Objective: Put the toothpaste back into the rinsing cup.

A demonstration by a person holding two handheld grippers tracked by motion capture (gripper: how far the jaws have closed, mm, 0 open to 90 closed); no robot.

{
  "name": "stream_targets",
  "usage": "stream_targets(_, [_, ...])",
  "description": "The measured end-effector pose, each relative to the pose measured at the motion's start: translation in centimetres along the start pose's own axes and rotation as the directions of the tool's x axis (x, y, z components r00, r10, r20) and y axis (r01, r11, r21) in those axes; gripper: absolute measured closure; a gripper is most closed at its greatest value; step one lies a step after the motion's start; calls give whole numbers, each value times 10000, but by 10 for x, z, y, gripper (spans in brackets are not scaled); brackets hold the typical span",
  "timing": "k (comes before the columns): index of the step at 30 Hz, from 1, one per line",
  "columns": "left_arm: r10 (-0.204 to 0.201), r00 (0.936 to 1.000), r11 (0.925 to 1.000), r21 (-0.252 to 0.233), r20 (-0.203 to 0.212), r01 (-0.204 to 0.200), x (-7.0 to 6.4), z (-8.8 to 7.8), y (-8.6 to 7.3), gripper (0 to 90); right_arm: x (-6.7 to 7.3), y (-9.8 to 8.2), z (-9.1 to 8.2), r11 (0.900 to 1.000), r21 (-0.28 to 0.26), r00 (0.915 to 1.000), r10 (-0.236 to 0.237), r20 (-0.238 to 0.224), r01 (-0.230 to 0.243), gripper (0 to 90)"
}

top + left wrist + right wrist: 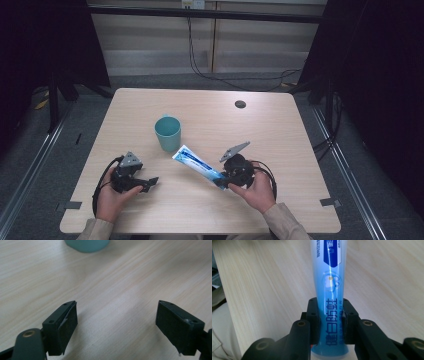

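Right gripper view: blue-white toothpaste tube clamped in right gripper.

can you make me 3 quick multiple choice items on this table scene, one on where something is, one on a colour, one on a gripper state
1. Where is the cup relative to the toothpaste tube?
A. beyond the tube's far end, toward the table's middle
B. at the near table edge
C. inside the left gripper

2. What colour is the cup?
A. red
B. teal
C. yellow

3. What state is the right gripper in?
A. open over bare table
B. shut on the cup
C. shut on the toothpaste tube

Answers:
1 A, the high view shows the cup just past the tube's flat end.
2 B, it looks teal in the high view.
3 C, the right gripper view shows both jaws pressed against the tube near its cap end.
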State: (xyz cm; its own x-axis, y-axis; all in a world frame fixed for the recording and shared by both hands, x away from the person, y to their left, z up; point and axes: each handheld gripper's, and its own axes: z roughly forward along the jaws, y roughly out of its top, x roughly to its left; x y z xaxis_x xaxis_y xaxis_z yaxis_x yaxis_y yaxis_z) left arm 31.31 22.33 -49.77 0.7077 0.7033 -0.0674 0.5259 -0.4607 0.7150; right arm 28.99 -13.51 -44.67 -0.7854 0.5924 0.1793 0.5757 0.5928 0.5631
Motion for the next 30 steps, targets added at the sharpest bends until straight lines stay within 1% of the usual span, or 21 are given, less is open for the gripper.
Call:
stream_targets(1, [-27,10000,9999,-115,53,27,-1,-1,2,179,-1,1,-2,9999,-107,10000,-5,16,5,734])
stream_targets(2, [-71,9997,9996,-253,222,77,-2,-2,4,185,-3,1,-3,9996,-265,10000,15,86,-13,734])
stream_targets(4, [-191,9987,9990,-383,472,209,-5,-1,8,194,-6,2,-7,9988,-457,9998,168,54,-166,734])
stream_targets(5, [-264,9973,9986,-444,690,296,-7,1,10,197,-8,1,-8,9980,-596,9997,217,66,-213,734])
stream_targets(6, [-336,9961,9981,-485,820,376,-10,3,12,208,-10,2,-9,9971,-681,9994,340,68,-334,734])
stream_targets(10, [-50,9940,9982,-597,1096,116,-19,9,22,224,-13,1,-12,9950,-905,9987,455,212,-434,734])
stream_targets(11, [-85,9922,9975,-683,1247,171,-23,10,25,225,-13,1,-12,9947,-933,9986,457,277,-429,734])
stream_targets(12, [-63,9908,9973,-713,1349,161,-24,10,27,229,-14,0,-11,9936,-997,9980,567,280,-536,734])
stream_targets(13, [-66,9898,9966,-805,1423,182,-26,11,29,231,-14,0,-11,9928,-1025,9975,648,279,-616,734])
stream_targets(15, [50,9887,9961,-874,1495,82,-31,11,33,243,-15,0,-11,9915,-1162,9974,631,344,-587,734])
stream_targets(16, [54,9856,9962,-869,1692,95,-35,12,37,243,-15,0,-11,9904,-1244,9973,649,357,-600,734])
stream_targets(17, [54,9856,9962,-869,1692,95,-35,12,37,246,-15,0,-11,9904,-1244,9973,649,357,-600,734])
stream_targets(18, [44,9846,9958,-904,1750,116,-37,12,40,246,-15,0,-11,9876,-1410,9965,754,361,-696,734])
stream_targets(19, [26,9834,9957,-920,1816,143,-39,13,42,253,-16,1,-12,9874,-1426,9964,754,375,-693,734])
stream_targets(20, [19,9830,9958,-905,1835,150,-41,14,44,265,-15,1,-12,9863,-1509,9961,749,470,-671,734])
stream_targets(21, [1,9815,9956,-921,1917,179,-42,15,47,277,-15,2,-12,9850,-1556,9956,824,458,-743,734])
stream_targets(22, [-110,9793,9947,-976,2023,313,-44,16,49,278,-16,2,-12,9842,-1624,9957,798,479,-710,734])
stream_targets(24, [-125,9769,9938,-1057,2131,358,-47,19,53,287,-16,2,-12,9832,-1674,9953,828,507,-733,735])
stream_targets(25, [-135,9742,9933,-1087,2254,389,-48,20,55,289,-16,2,-12,9829,-1689,9951,833,537,-732,735])
stream_targets(29, [-27,9702,9929,-1145,2424,314,-53,21,64,291,-16,1,-12,9822,-1734,9941,847,674,-719,735])
stream_targets(30, [-104,9661,9921,-1183,2580,423,-54,21,65,294,-17,1,-12,9816,-1759,9938,877,687,-744,735])
